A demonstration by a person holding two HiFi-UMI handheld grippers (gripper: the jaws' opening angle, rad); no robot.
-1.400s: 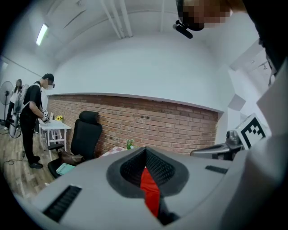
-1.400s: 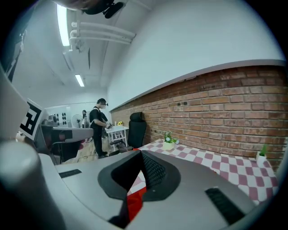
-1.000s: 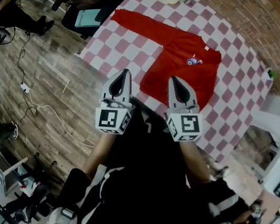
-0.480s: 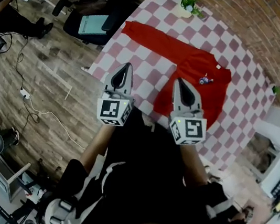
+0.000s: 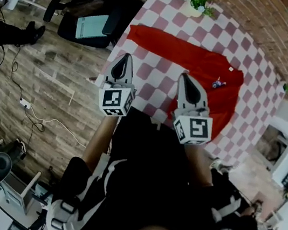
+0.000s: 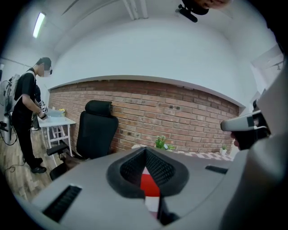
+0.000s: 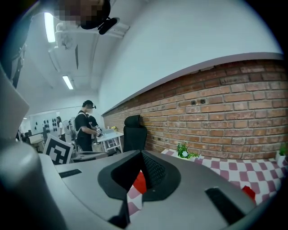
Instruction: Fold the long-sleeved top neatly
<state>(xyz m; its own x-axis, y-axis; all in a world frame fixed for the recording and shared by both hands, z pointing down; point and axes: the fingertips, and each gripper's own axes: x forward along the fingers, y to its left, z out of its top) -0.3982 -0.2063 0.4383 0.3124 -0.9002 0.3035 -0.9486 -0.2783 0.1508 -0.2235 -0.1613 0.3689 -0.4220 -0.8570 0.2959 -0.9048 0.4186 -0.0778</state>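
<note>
Two hand-held grippers hang over the near edge of a table (image 5: 151, 86) where a red long-sleeved top (image 5: 211, 74) lies spread and unfolded; judged from how it lies, the fold has not yet begun and the step in hand is the reach for a first grasp.

At far left, a black office chair (image 5: 85, 23) stands on the plank floor beside the table's corner. Next to it, the left gripper (image 5: 122, 64) is poised above the pink-and-white checked cloth (image 5: 176, 21), its jaws clenched together on nothing; red fabric shows only beyond their tips. One sleeve (image 5: 157, 38) of the top stretches out flat toward that side, well short of the pads.

Further right, the right gripper (image 5: 187, 83) sits near the garment's lower edge, its jaws likewise pressed shut and empty. The body of the top lies to the right of it, collar toward the brick wall, a small print on the chest. A potted plant (image 5: 200, 3) stands at the far edge, clear of the cloth's red patch.

The next move likely calls for both sets of jaws to part, drop to the fabric and pinch it, the outstretched sleeve being the probable first piece to bring across the body. Thin cloth on a tablecloth risks a double pick-up.
</note>
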